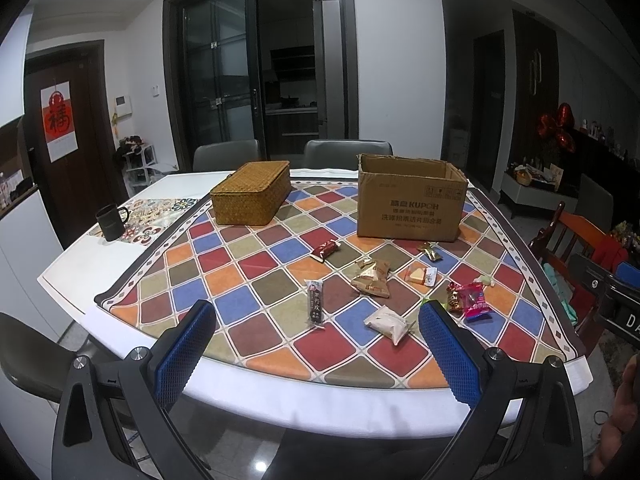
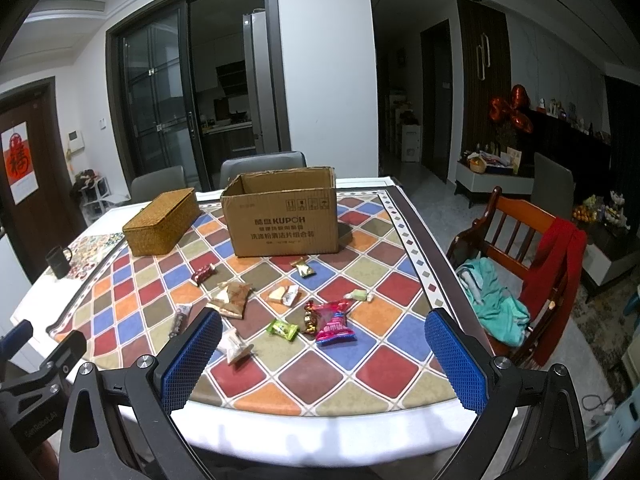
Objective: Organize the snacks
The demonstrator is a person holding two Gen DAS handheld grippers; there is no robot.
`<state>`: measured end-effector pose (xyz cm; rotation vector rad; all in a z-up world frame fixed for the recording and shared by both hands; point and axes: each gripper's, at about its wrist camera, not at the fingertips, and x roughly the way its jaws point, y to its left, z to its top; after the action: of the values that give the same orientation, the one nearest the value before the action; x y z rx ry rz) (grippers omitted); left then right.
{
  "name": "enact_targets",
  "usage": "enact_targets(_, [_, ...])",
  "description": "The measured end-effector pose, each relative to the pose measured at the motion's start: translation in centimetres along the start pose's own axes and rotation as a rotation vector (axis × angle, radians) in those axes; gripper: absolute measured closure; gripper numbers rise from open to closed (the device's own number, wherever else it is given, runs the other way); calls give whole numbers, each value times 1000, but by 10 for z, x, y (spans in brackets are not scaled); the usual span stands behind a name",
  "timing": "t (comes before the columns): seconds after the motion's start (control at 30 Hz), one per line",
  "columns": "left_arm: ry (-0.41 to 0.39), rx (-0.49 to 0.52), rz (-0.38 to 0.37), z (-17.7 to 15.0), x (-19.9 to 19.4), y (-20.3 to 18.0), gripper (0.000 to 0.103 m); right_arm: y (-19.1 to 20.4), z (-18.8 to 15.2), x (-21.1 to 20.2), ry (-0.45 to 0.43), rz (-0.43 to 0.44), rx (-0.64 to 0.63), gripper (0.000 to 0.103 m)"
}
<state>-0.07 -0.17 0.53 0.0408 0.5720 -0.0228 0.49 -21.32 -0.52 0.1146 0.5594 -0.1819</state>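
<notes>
Snacks (image 2: 330,321) in crinkly wrappers lie before a cardboard box (image 2: 282,216); both tongs (image 1: 320,332) (image 2: 326,336) gape apart.

Both cameras look from the near edge of the table (image 1: 120,256), above it and tilted a little down, facing across toward the glass sliding door (image 2: 160,112). The left wrist view stands more to the left, and so it shows the black mug (image 1: 110,222) larger. The right wrist view stands more to the right and takes in the wooden chair (image 2: 516,248). Both share the cardboard box (image 1: 412,204), the wicker box (image 2: 160,220) and the scattered snacks (image 2: 330,320). The cameras seem to be at a similar height.
</notes>
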Motion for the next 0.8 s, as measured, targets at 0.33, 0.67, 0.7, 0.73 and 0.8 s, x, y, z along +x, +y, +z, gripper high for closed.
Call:
enact_targets(0.33, [11,7,0,3,3,0,0,1,1,0,1,1,-1,0])
enact_targets(0.67, [23,35,14,13,28,-8,0,-2,9,30,18,-18,-9,0])
enact_targets(0.7, [23,38,17,14,31,-8,0,-1,10,31,17,-20,-11,0])
enact_targets(0.73, [23,39,21,14,33,-9,0,-1,11,33,16,-20,-15,0])
enact_targets(0.8, [26,42,28,16,39,-10,0,1,13,37,13,-22,-31,0])
